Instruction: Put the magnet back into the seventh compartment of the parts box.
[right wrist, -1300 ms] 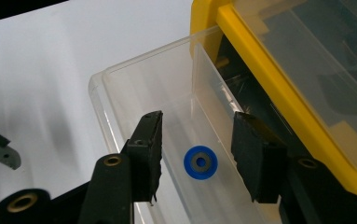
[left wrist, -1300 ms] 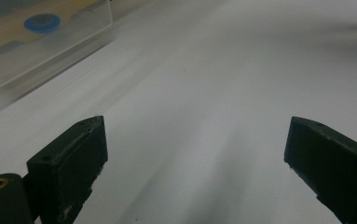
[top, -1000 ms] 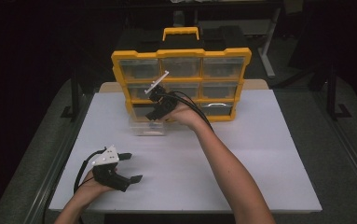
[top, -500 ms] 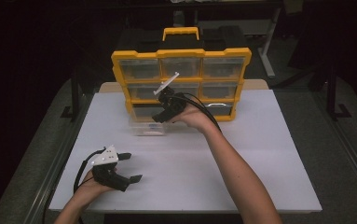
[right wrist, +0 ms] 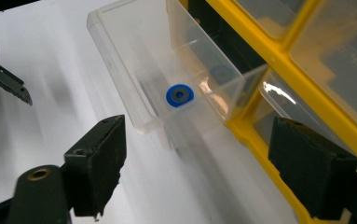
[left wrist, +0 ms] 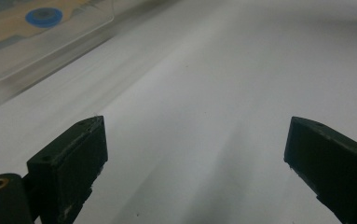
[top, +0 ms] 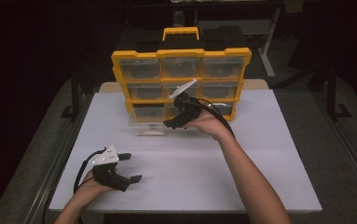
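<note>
Clear plastic drawer (right wrist: 167, 88), pulled out of the yellow-framed organiser cabinet (top: 181, 53), rests on the white bench (top: 260, 154) just ahead of the right hand-held gripper (right wrist: 199, 168). Its long axis runs away from the cabinet; a blue ring-shaped washer (right wrist: 180, 94) lies inside. Right jaws have just been opening, nothing between them. Left hand-held gripper (top: 127, 167) sits well apart, jaws wide and empty. The right is judged nearer.

bench: white top (top: 278, 154), metal rails along both sides
floor: grey, pretty dim
room: dark all round, light only really hits the bench
behind: black table legs (top: 271, 51)
</note>
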Available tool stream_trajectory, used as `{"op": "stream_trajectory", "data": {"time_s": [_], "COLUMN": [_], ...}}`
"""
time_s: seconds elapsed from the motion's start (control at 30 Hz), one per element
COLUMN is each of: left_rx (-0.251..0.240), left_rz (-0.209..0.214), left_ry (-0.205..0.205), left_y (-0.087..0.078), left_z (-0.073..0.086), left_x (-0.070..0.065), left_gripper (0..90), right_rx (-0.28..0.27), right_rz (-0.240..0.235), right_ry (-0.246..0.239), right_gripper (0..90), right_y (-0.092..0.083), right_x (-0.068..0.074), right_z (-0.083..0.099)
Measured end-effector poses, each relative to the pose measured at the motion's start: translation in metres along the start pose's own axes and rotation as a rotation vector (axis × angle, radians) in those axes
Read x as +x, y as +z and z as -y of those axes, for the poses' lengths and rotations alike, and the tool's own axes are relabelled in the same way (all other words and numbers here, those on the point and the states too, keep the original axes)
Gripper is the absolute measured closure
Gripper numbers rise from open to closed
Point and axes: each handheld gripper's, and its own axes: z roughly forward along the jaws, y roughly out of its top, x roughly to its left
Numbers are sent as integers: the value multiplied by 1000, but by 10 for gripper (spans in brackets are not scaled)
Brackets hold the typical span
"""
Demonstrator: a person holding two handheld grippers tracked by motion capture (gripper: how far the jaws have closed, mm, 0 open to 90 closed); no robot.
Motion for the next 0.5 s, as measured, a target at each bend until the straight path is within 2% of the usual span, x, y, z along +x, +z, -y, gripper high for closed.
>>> {"op": "stream_trajectory", "data": {"time_s": [0.27, 0.5], "left_rx": [-4, 3], "left_rz": [-4, 0], "left_ry": [2, 8], "left_y": [0, 0], "left_z": [0, 0], "left_x": [0, 0], "left_gripper": [59, 59], "right_rx": [-30, -65], "right_rz": [32, 37], "right_ry": [20, 41], "right_gripper": [119, 46], "right_y": [-7, -12], "right_x": [1, 3], "right_z": [17, 34]}}
